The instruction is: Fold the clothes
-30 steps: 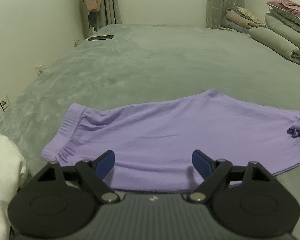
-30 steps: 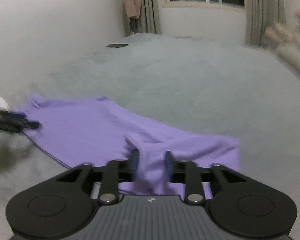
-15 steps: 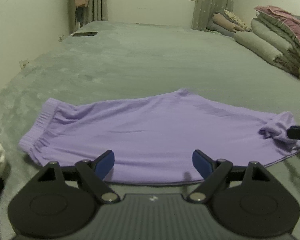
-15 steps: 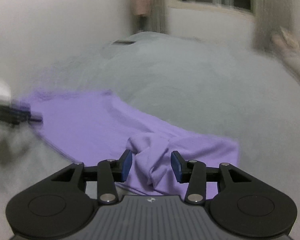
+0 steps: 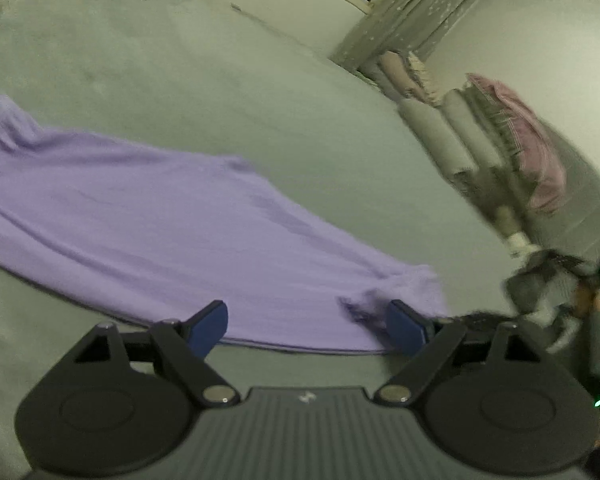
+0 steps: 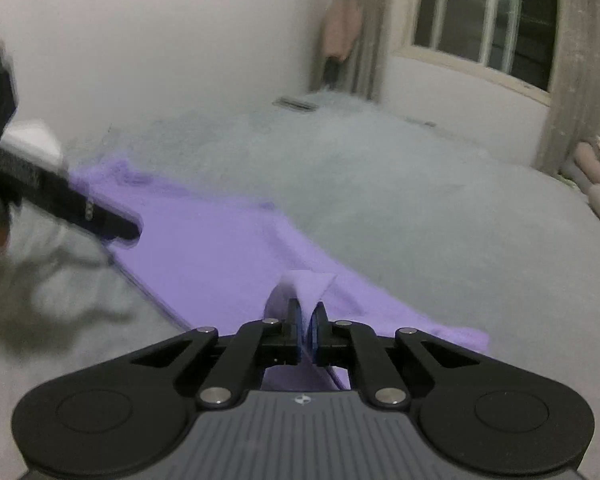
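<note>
One pair of purple pants lay flat near the bed's front edge, right gripper just closed, pinching a bunched pant fold, left gripper spread wide, holding nothing, over the hem, only the left view showed stacked bedding, only the right view a window.

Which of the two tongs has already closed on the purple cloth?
The right tongs: they have just closed, pinching a raised fold of the purple cloth. The left tongs stand wide open over its near edge.
</note>
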Available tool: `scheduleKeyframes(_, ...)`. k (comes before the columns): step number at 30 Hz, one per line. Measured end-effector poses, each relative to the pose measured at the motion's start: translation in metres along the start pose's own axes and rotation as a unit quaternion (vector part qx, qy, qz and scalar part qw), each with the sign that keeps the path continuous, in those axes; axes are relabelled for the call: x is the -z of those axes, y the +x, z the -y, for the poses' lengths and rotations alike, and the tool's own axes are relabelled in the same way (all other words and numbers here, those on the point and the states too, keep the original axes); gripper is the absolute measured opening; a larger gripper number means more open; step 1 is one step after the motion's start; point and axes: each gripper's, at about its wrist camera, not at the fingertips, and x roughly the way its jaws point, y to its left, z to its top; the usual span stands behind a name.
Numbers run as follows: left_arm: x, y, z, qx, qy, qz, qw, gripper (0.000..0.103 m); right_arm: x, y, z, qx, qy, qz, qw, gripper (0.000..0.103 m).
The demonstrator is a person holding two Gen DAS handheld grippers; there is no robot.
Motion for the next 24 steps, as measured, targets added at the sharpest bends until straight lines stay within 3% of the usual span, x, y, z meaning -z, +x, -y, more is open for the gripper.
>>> scheduleKeyframes(2,0.002,0.009,0.005,0.013,-0.023,-0.011,0.9996,0.087,0.005,0.007,-0.009,0.009,-0.041,-0.019,0.999,0.006)
scheduleKeyframes(6,0.007,0.026,0.015,0.038,-0.067,-0.031,0.9966,0.089,0.012,0.006,-0.023,0.002,-0.113,-0.014,0.994,0.006)
scheduleKeyframes(11,0.010,0.045,0.007,0.029,-0.099,-0.036,0.9940,0.089,0.019,0.004,-0.036,-0.040,-0.165,-0.007,0.986,0.006)
scheduleKeyframes(16,0.011,0.053,0.002,0.022,-0.109,-0.037,0.9930,0.089,0.019,0.011,-0.037,0.002,-0.196,-0.016,0.980,0.006)
scheduleKeyframes(20,0.012,0.057,0.006,0.030,-0.116,-0.038,0.9921,0.089,0.017,0.017,-0.039,-0.012,-0.194,-0.015,0.981,0.006)
scheduleKeyframes(24,0.012,0.058,0.004,0.042,-0.133,-0.039,0.9894,0.089,-0.001,0.009,-0.008,-0.014,-0.070,0.009,0.997,0.000)
